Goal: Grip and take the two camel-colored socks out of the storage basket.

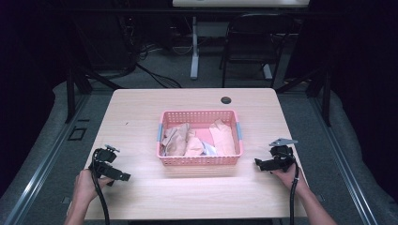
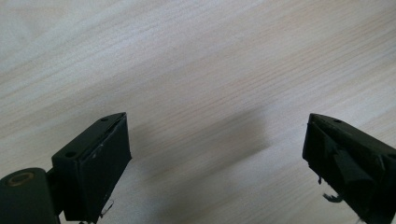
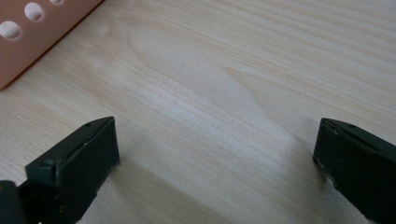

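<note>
Here, a light wooden rectangular table (image 1: 141,117) is seen from the high view, with bare wood around everything on it. At its near left corner, the left gripper (image 1: 123,176) is held in the person's left hand (image 1: 86,183), low over the table and angled toward the middle. In the left gripper view its two black fingers (image 2: 95,161) are spread wide apart, with nothing but wood grain and a soft shadow between them.

In the middle of the table a pink perforated plastic basket (image 1: 199,161) with grey-blue end handles is set. Crumpled beige and tan cloths (image 1: 179,139) are piled inside it, with a small pale item tucked among them near the front wall; what that item is cannot be told.

Beyond the basket, near the far edge, a small dark round grommet (image 1: 226,100) is set into the tabletop.

At the near right, the right gripper (image 1: 259,163) is held in the right hand (image 1: 287,176), pointed leftward at the basket and kept apart from it. In the right gripper view its fingers (image 3: 79,158) are likewise wide apart over bare wood, and a corner of the basket (image 3: 32,32) is seen at the upper left.

Behind the table, a black chair (image 1: 253,42) and a white table leg (image 1: 194,47) stand on the grey floor.
</note>
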Tool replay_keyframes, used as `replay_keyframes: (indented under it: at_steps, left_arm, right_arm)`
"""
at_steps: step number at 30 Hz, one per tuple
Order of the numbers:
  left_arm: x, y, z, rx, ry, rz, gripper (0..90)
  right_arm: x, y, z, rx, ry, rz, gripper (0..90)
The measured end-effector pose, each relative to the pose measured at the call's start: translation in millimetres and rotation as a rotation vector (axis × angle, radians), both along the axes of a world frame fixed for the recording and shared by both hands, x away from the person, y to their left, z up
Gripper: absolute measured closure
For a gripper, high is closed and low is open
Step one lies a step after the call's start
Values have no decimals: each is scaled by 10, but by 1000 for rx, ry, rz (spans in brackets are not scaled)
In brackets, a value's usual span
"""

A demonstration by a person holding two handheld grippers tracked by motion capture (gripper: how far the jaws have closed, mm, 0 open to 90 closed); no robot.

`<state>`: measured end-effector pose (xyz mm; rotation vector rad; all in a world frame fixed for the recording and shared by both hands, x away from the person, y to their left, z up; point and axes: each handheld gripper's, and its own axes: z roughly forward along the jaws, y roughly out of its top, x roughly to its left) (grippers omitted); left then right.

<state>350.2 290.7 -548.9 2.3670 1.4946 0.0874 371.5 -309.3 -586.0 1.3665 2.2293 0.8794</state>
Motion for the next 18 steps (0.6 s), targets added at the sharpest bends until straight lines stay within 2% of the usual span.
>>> replay_keyframes:
  at_steps: [13, 18]
  left_arm:
    - [-15, -17, 15, 12, 0, -17, 88]
    - [-10, -41, 46, 1, -6, -32, 87]
  right_arm:
    - [3, 1, -1, 4, 1, 3, 0]
    - [3, 1, -1, 5, 1, 3, 0]
